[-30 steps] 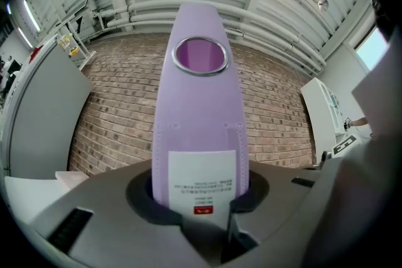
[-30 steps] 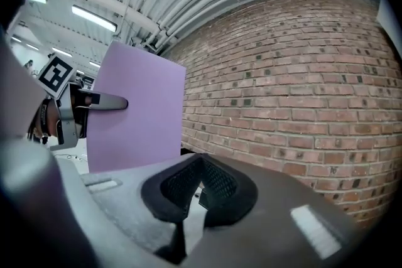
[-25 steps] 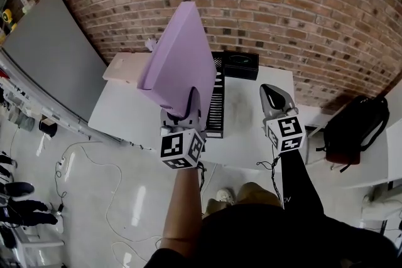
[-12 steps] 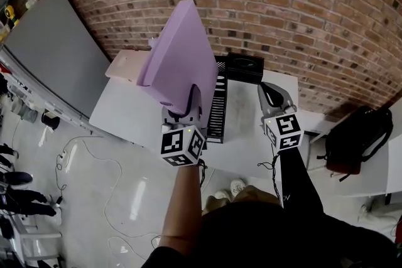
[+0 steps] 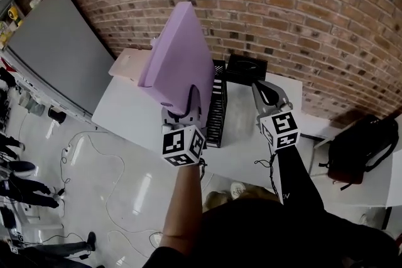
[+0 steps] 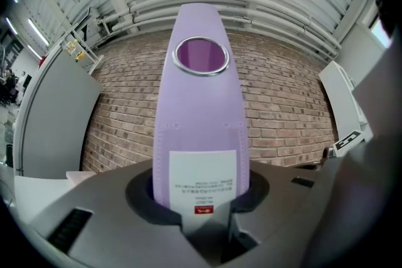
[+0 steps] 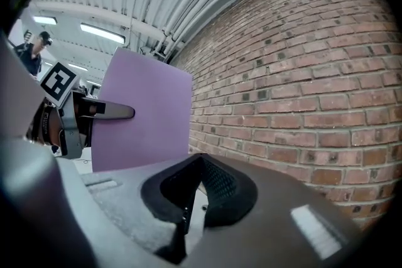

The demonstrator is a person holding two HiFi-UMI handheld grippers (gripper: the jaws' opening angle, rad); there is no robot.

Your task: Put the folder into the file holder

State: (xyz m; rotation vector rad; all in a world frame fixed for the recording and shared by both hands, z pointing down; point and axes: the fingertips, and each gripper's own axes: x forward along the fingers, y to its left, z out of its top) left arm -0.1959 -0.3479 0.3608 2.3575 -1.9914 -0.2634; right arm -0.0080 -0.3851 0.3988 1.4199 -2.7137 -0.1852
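Note:
A tall purple folder stands upright above the white table, and my left gripper is shut on its lower spine. In the left gripper view the folder's spine rises between the jaws, with a white label and a ring hole near the top. The black slotted file holder stands on the table just right of the folder. My right gripper hovers to the right of the holder, shut with nothing in it. From the right gripper view, the folder and the left gripper show at the left.
A black box sits behind the file holder against the brick wall. A beige flat item lies at the table's far left. A grey panel leans at the left. A black backpack is at the right.
The right gripper has drifted left, closer to the file holder. The left gripper still holds the folder upright and has shifted only slightly.

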